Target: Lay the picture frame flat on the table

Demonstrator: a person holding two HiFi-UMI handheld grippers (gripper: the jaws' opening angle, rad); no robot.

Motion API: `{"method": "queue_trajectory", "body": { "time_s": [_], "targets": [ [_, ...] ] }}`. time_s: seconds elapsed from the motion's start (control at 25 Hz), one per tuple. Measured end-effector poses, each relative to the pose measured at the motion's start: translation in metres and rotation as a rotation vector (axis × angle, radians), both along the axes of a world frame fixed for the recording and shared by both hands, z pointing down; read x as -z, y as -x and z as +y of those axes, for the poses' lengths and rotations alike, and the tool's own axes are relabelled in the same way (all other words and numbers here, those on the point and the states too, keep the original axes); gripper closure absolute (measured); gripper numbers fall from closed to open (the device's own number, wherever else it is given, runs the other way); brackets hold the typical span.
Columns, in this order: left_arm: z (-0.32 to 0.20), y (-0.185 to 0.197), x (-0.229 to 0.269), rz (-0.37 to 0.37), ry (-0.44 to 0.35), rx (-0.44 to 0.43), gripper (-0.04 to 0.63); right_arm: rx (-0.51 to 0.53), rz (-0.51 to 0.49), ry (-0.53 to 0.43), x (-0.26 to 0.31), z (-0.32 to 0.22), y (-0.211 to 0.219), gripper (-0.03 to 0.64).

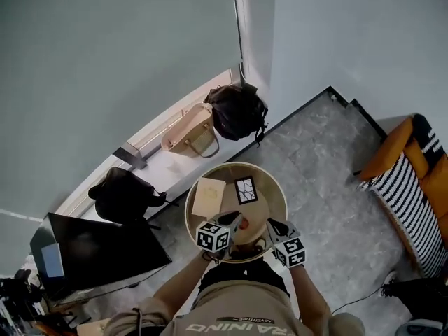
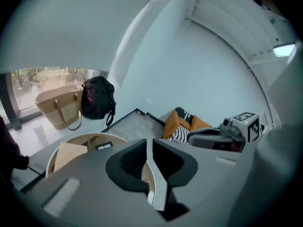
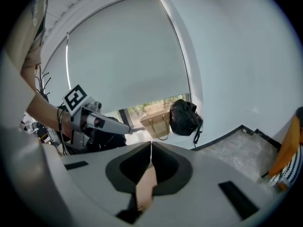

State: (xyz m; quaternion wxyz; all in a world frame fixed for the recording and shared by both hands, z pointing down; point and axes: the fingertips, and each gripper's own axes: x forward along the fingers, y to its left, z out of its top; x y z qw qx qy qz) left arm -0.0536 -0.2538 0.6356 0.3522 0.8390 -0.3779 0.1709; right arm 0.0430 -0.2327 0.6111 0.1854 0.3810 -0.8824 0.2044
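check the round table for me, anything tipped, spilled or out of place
Nothing stands out. The tan board and the small black frame both appear to lie flat on the round table, apart from each other, with nothing spilled or visibly damaged.

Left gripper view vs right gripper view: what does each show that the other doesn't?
Only the left gripper view: tan board and picture frame on the round table, plus the right tool. Only the right gripper view: the left tool and the person's forearm. Both: tan bag and black backpack by the window.
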Motion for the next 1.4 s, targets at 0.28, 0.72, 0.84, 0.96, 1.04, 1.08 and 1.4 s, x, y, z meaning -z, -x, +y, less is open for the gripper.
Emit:
{"method": "queue_trajectory", "body": {
  "time_s": [0.28,0.72,0.84,0.96,1.04,1.08,1.4],
  "targets": [
    [0.022,0.026,0.075,0.056,-0.145,0.041,0.589,-0.007,-0.047,-0.133,0.077,0.003,0.017,0.609],
    [-0.028,0.018,0.231,0.041,-0.631,0.006,0.588,-0.016,-0.037,-0.382,0.186,-0.037,0.018,0.609],
    [-0.031,0.013,0.26,0.062,-0.682,0.007,0.588,-0.012,-0.044,-0.423,0.213,-0.042,0.02,0.609],
    [-0.036,0.015,0.267,0.042,-0.684,0.025,0.589,-0.005,-0.052,-0.452,0.23,-0.043,0.025,0.609],
    [-0.039,0.019,0.266,0.039,-0.67,0.037,0.589,-0.011,-0.066,-0.466,0.239,-0.045,0.027,0.609],
    [-0.04,0.02,0.265,0.04,-0.665,0.041,0.589,-0.012,-0.071,-0.471,0.243,-0.045,0.028,0.609],
    [-0.041,0.023,0.265,0.03,-0.67,0.041,0.589,-0.014,-0.084,-0.489,0.248,-0.042,0.026,0.609]
  ]
}}
